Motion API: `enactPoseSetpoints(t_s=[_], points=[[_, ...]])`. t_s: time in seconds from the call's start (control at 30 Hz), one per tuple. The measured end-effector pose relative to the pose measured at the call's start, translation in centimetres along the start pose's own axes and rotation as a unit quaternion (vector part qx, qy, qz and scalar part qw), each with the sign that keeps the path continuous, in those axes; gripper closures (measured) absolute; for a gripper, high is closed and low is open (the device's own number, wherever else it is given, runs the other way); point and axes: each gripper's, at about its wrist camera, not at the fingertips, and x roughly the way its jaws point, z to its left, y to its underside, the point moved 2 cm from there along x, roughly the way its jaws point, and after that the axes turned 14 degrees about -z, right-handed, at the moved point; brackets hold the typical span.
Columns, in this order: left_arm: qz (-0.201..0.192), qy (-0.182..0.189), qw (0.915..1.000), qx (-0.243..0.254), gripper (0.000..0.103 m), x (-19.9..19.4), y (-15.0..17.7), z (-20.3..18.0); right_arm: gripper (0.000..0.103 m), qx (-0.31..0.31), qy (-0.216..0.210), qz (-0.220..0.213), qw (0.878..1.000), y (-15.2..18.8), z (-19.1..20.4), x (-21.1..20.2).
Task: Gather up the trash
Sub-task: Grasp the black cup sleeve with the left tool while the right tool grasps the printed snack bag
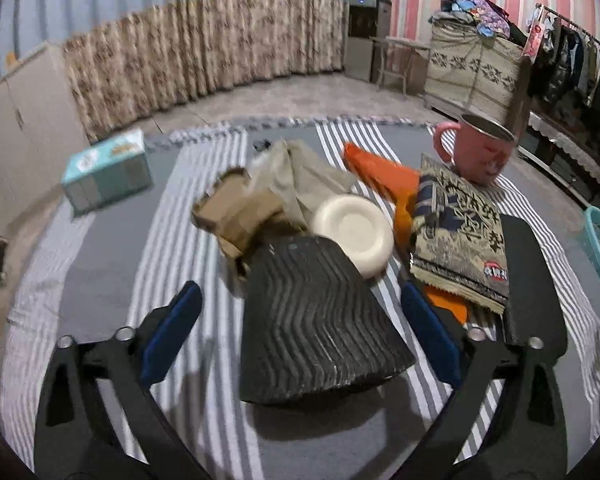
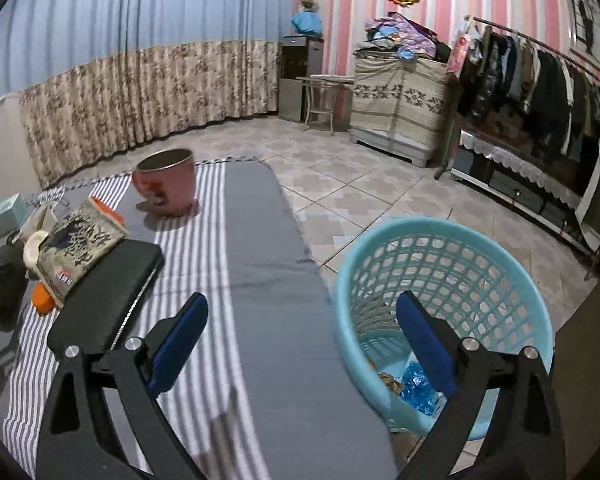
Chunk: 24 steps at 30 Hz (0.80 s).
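The left gripper (image 1: pixel 300 312) is held with its fingers wide apart, and a ridged black piece (image 1: pixel 316 328) is seen between them without either pad pressing on it. On the striped table (image 1: pixel 112 248), trash is gathered beyond that piece: crumpled brown cardboard (image 1: pixel 236 212) at 11 o'clock of it, a beige cloth (image 1: pixel 304 176) behind, and a round white lid (image 1: pixel 354 228) at 1 o'clock, touching its far edge. A printed packet (image 1: pixel 456 232) lies at 2 o'clock over an orange wrapper (image 1: pixel 384 176), with a pink mug (image 1: pixel 476 148) (upright) behind it and a teal box (image 1: pixel 108 172) well apart at 10 o'clock.

The right gripper (image 2: pixel 304 340) is also held with fingers apart and nothing between them, above the table's right edge. A blue basket (image 2: pixel 444 256) stands on the floor just beside the table, at 3 o'clock of it; blue plastic (image 2: pixel 416 388) and a brown scrap (image 2: pixel 390 380) lie inside.
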Motion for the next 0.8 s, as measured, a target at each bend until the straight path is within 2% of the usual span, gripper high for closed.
enactPoseSetpoints(t_s=[0.03, 0.17, 0.3, 0.43, 0.6, 0.8], points=[[0.007, 0.013, 0.9999, -0.003, 0.026, 0.1, 0.1, -0.1, 0.010, -0.002, -0.001, 0.001, 1.000, -0.1, 0.5, -0.1], [-0.003, 0.023, 0.9997, 0.006, 0.035, -0.5, 0.2, -0.6, 0.010, 0.011, -0.007, 0.000, 1.000, -0.4, 1.7, -0.3], [-0.037, 0.022, 0.9989, 0.017, 0.035, -2.3, -0.6, -0.4, 0.010, 0.002, -0.032, 0.007, 0.999, -0.8, 4.2, 0.4], [-0.079, 0.022, 0.9962, 0.027, 0.035, -3.9, -2.9, 0.9, 0.010, -0.010, -0.061, 0.001, 0.998, -2.1, 7.8, 1.0], [-0.116, 0.004, 0.9924, 0.041, 0.035, -3.6, -5.6, 3.2, 0.010, -0.014, -0.105, 0.025, 0.994, -2.9, 13.2, 3.5], [-0.128, 0.004, 0.9914, 0.024, 0.035, -2.3, -7.4, 5.6, 0.010, -0.046, -0.113, 0.070, 0.990, -2.2, 17.8, 7.4]])
